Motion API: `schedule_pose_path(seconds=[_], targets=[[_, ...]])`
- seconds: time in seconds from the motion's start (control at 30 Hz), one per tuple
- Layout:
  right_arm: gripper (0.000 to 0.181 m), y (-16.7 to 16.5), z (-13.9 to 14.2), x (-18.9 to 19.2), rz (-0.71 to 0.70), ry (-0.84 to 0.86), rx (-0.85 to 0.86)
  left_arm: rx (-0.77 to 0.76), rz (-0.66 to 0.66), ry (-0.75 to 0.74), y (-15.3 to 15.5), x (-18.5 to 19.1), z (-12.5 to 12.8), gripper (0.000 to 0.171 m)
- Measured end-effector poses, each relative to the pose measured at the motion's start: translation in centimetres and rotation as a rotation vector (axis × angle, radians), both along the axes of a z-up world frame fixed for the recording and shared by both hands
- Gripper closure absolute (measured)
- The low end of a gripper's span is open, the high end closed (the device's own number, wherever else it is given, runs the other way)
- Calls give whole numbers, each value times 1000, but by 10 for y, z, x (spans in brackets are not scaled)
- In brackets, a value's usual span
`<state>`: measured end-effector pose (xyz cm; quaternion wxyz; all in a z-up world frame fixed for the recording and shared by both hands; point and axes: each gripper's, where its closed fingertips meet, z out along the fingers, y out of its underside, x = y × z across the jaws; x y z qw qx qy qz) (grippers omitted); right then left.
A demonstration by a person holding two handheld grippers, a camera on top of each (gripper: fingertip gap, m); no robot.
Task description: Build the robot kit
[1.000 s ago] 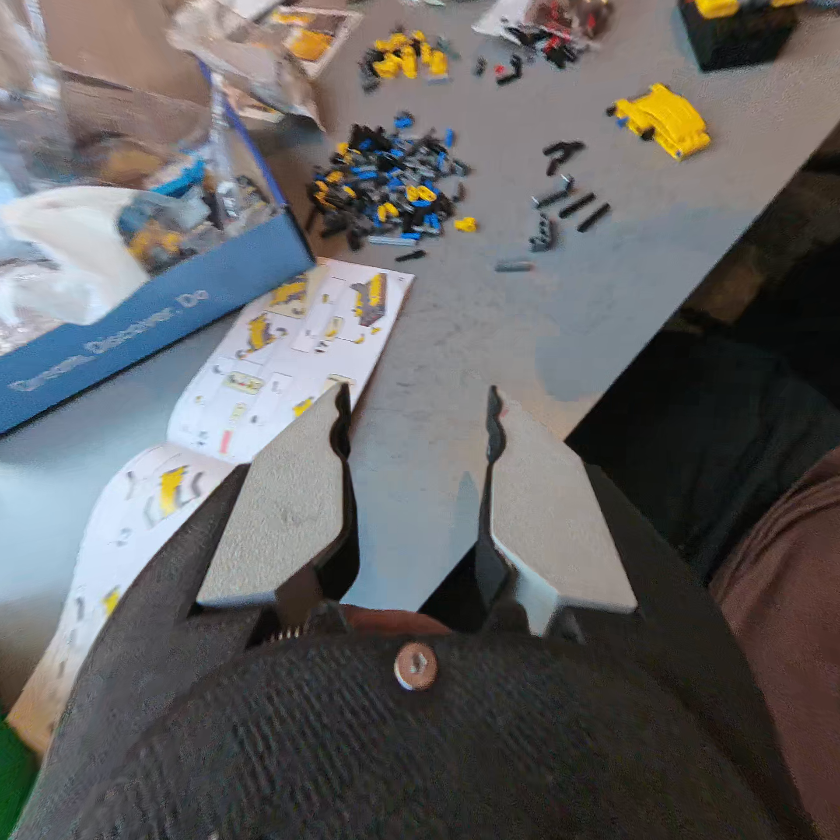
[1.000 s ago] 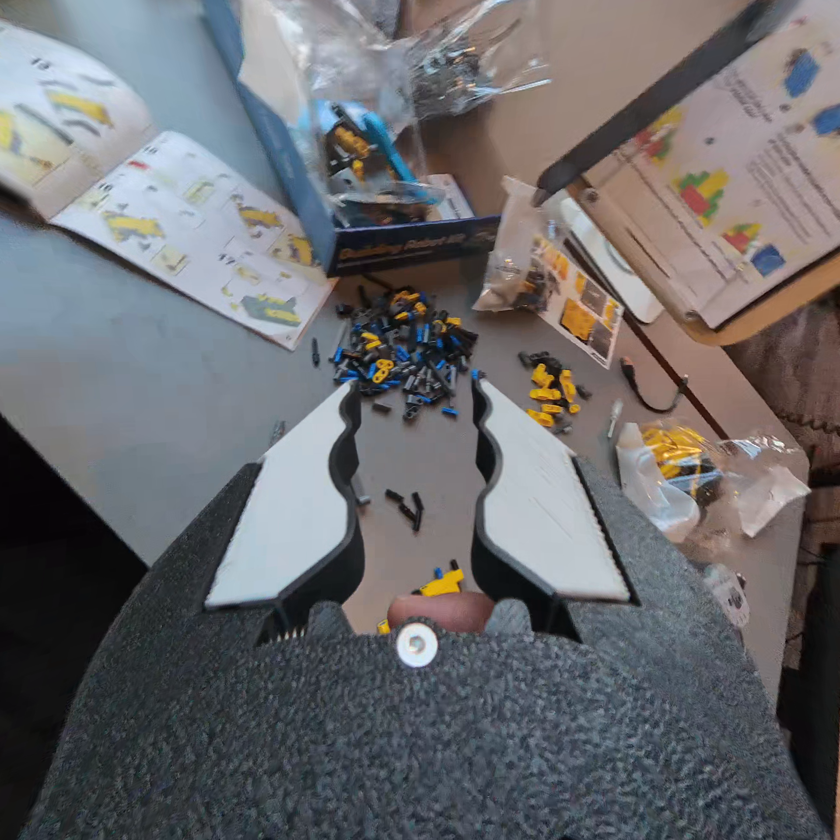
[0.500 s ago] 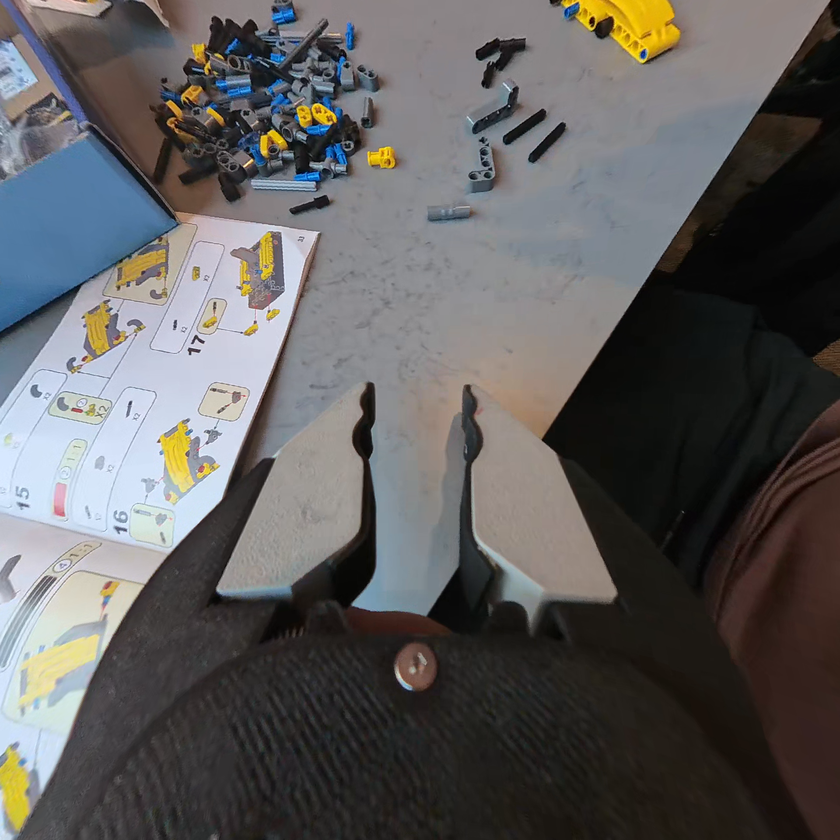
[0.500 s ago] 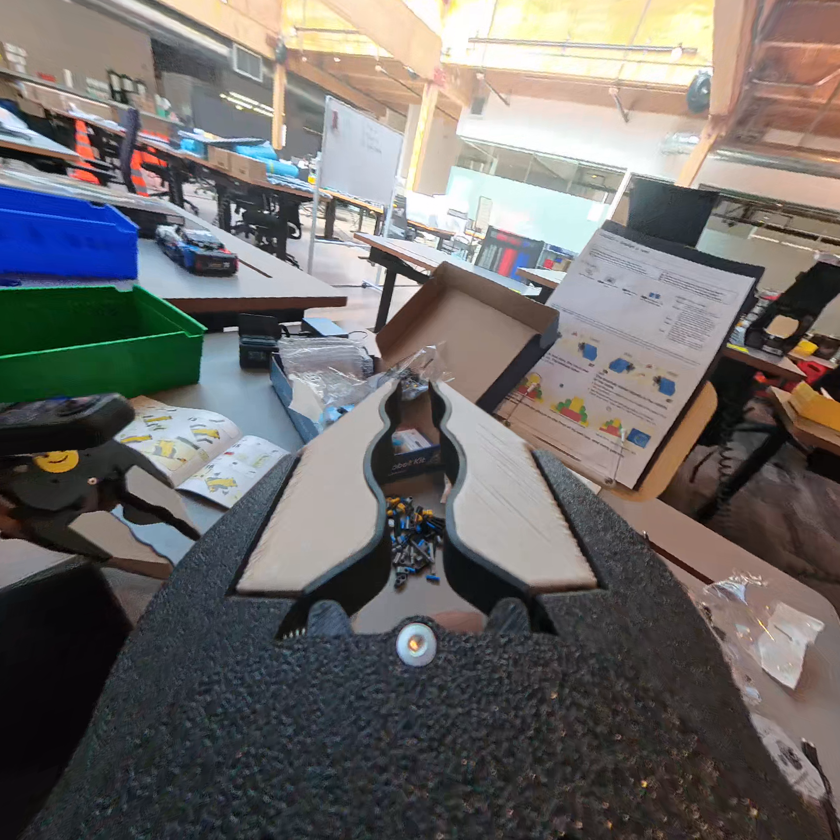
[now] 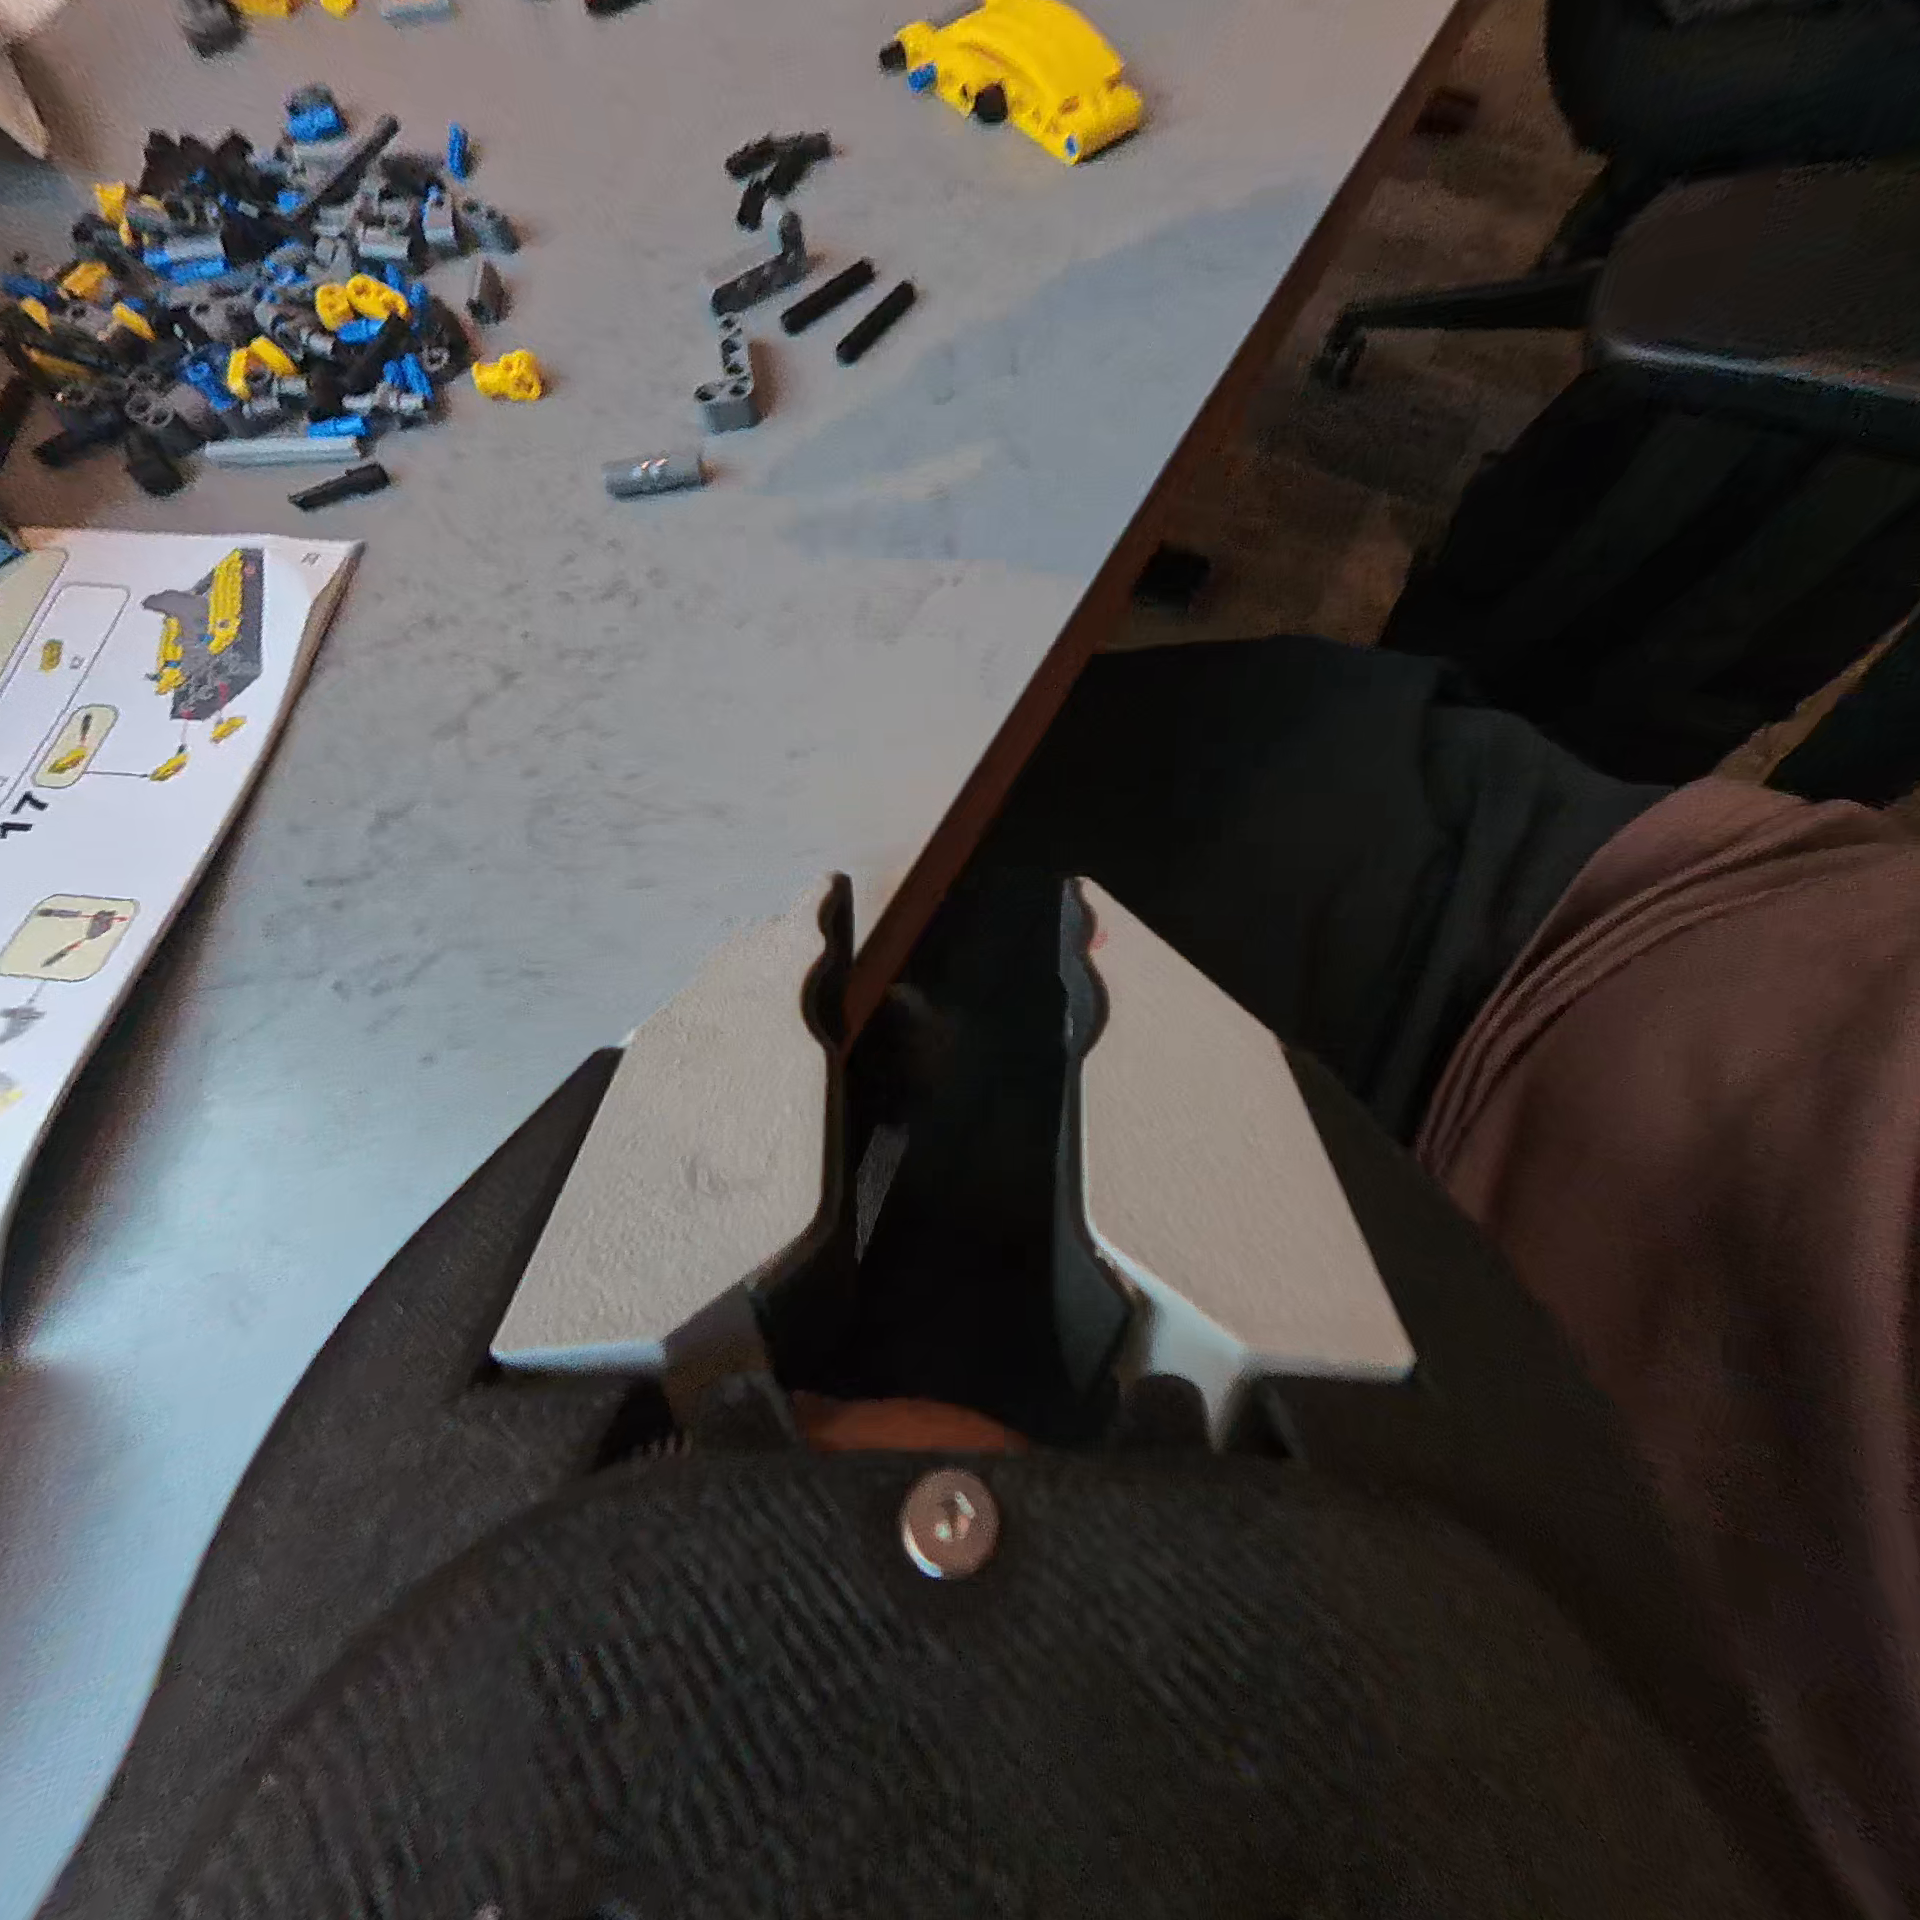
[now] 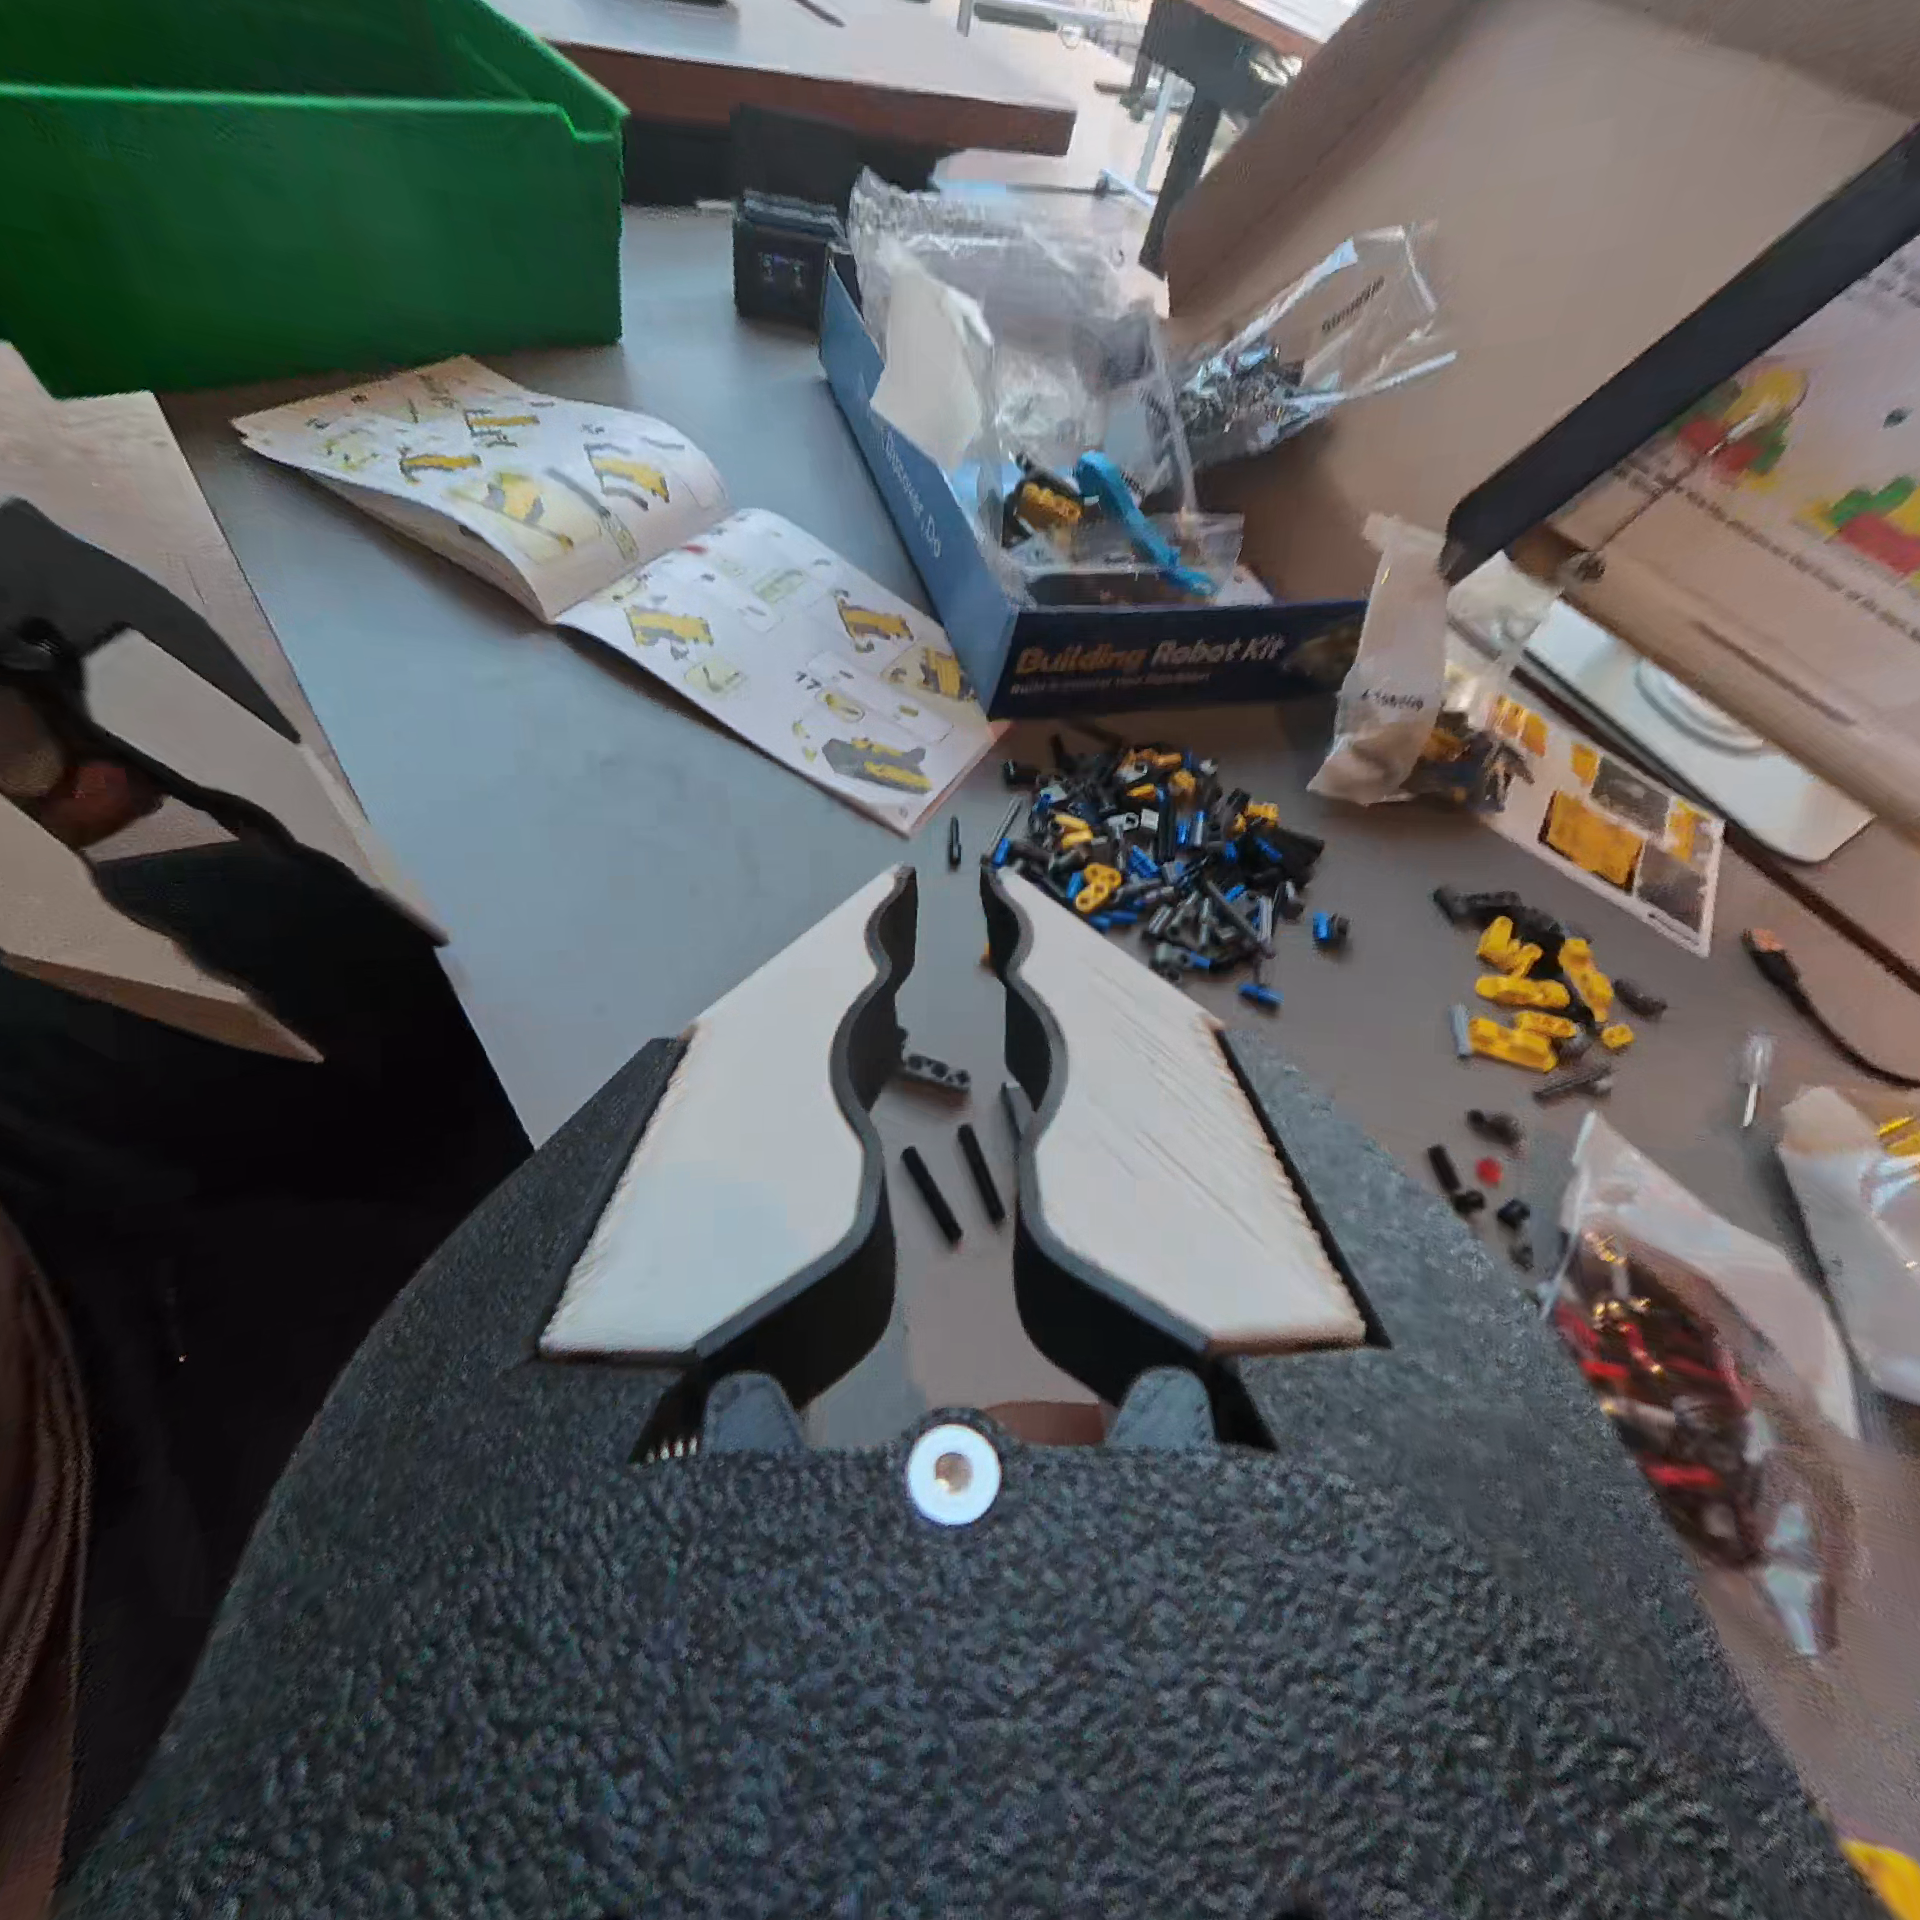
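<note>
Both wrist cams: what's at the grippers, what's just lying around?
At grippers: left gripper, open, empty, over table edge; right gripper, open, empty, above black pins.
Lying about: parts pile, manual, blue box, green bin, yellow assembly.

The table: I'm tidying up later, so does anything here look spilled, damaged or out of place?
Nothing looks damaged. Loose building pieces lie heaped in a mixed pile on the grey table, with a few black pins strayed apart. Torn plastic bags spill over the blue box.
</note>
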<state>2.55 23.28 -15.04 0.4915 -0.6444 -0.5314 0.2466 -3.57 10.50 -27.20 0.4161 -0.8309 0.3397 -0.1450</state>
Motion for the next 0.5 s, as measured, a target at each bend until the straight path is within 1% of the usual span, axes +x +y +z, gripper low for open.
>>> schedule_pose_path(seconds=[0.07,0.1,0.2,0.27,0.33,0.5], targets=[[169,3,-29,5,-25,5,-10,66,3,-73,-5,8,5,135],[170,3,-40,6,-30,23,2,83,1,-106,-7,11,7,136],[174,5,-59,9,-53,28,61,110,-36,-166,-18,23,4,135],[174,4,-61,6,-47,28,77,138,-69,-197,-22,32,1,138],[174,0,-59,1,-30,69,55,131,-139,-178,-25,42,-5,135],[178,-2,-61,8,-41,105,25,128,-183,-190,-20,52,-6,134]])
